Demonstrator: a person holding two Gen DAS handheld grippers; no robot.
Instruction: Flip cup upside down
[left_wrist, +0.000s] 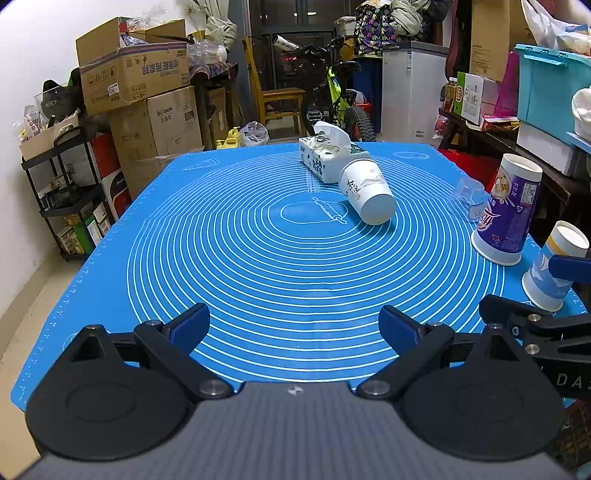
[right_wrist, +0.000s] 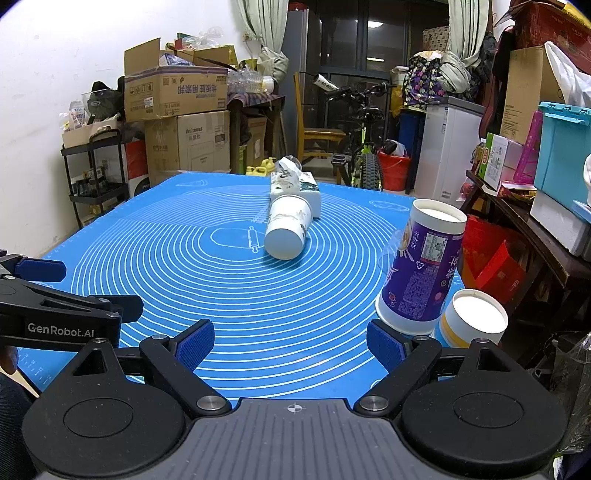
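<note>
A white paper cup (left_wrist: 367, 190) with ink-style print lies on its side on the blue mat (left_wrist: 258, 258), base toward me, mouth against a tissue pack (left_wrist: 325, 157). It also shows in the right wrist view (right_wrist: 288, 229). A purple cup (left_wrist: 508, 210) (right_wrist: 421, 266) and a small blue-and-yellow cup (left_wrist: 554, 266) (right_wrist: 474, 319) stand upside down at the mat's right edge. My left gripper (left_wrist: 293, 325) is open and empty over the mat's near part. My right gripper (right_wrist: 290, 345) is open and empty, its right finger close to the purple cup.
A clear plastic cup (left_wrist: 467, 197) sits behind the purple cup. The tissue pack (right_wrist: 295, 188) is at the far middle. Cardboard boxes (left_wrist: 136, 74), a black cart (left_wrist: 70, 192), a bicycle (left_wrist: 332, 96) and a cluttered side table (left_wrist: 517, 147) surround the table.
</note>
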